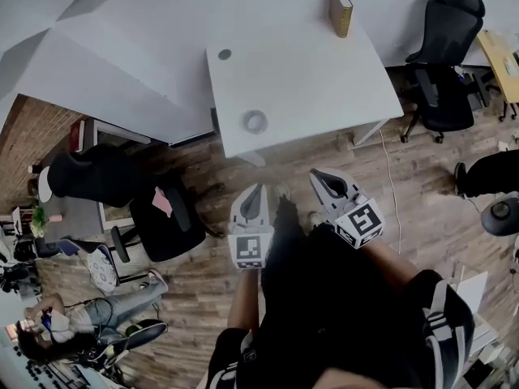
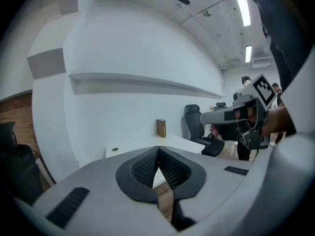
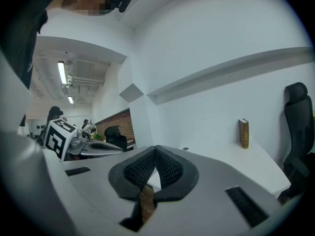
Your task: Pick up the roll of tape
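The roll of tape [image 1: 255, 121], a pale ring, lies flat near the front edge of the white table [image 1: 324, 87]. Both grippers hang over the wooden floor, short of that table edge. My left gripper [image 1: 258, 189] points at the table, its pads pressed together on nothing [image 2: 158, 149]. To its right my right gripper [image 1: 319, 174] is also shut and empty [image 3: 155, 149]. In both gripper views the tape is hidden behind the jaws. Each gripper shows in the other's view: the right gripper [image 2: 241, 112] and the left gripper [image 3: 93, 146].
A brown book [image 1: 340, 10] stands upright at the table's far edge, also in the gripper views [image 2: 161, 128] [image 3: 243, 133]. A round cable hole [image 1: 225, 54] is at the far left. Black office chairs [image 1: 442, 51] [image 1: 162, 217] stand right and left of the table.
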The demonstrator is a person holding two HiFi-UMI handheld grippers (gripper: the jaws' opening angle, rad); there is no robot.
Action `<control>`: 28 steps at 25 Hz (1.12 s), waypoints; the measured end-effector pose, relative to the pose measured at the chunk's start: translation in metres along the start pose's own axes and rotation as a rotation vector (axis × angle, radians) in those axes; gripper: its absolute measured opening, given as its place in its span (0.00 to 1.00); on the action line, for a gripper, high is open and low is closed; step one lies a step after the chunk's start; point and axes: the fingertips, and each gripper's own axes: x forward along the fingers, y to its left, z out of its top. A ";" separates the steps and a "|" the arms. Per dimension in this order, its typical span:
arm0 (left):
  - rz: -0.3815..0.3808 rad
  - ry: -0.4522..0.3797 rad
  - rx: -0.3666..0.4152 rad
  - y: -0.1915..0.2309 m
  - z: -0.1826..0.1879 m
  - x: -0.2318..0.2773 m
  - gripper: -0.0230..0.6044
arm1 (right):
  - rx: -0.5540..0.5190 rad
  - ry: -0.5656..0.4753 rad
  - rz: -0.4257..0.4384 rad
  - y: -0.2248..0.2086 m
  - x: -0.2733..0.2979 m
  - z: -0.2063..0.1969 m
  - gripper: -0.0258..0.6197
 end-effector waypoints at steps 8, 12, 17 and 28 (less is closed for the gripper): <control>-0.154 0.220 0.141 0.068 -0.057 0.113 0.14 | 0.016 0.052 -0.083 -0.042 0.073 0.000 0.06; -0.255 0.370 0.262 0.087 -0.109 0.167 0.21 | 0.029 0.080 -0.115 -0.060 0.106 -0.004 0.06; -0.384 0.530 0.444 0.107 -0.174 0.221 0.26 | 0.045 0.114 -0.134 -0.071 0.144 -0.011 0.06; -0.619 0.742 0.739 0.102 -0.267 0.275 0.20 | 0.091 0.171 -0.205 -0.102 0.173 -0.023 0.06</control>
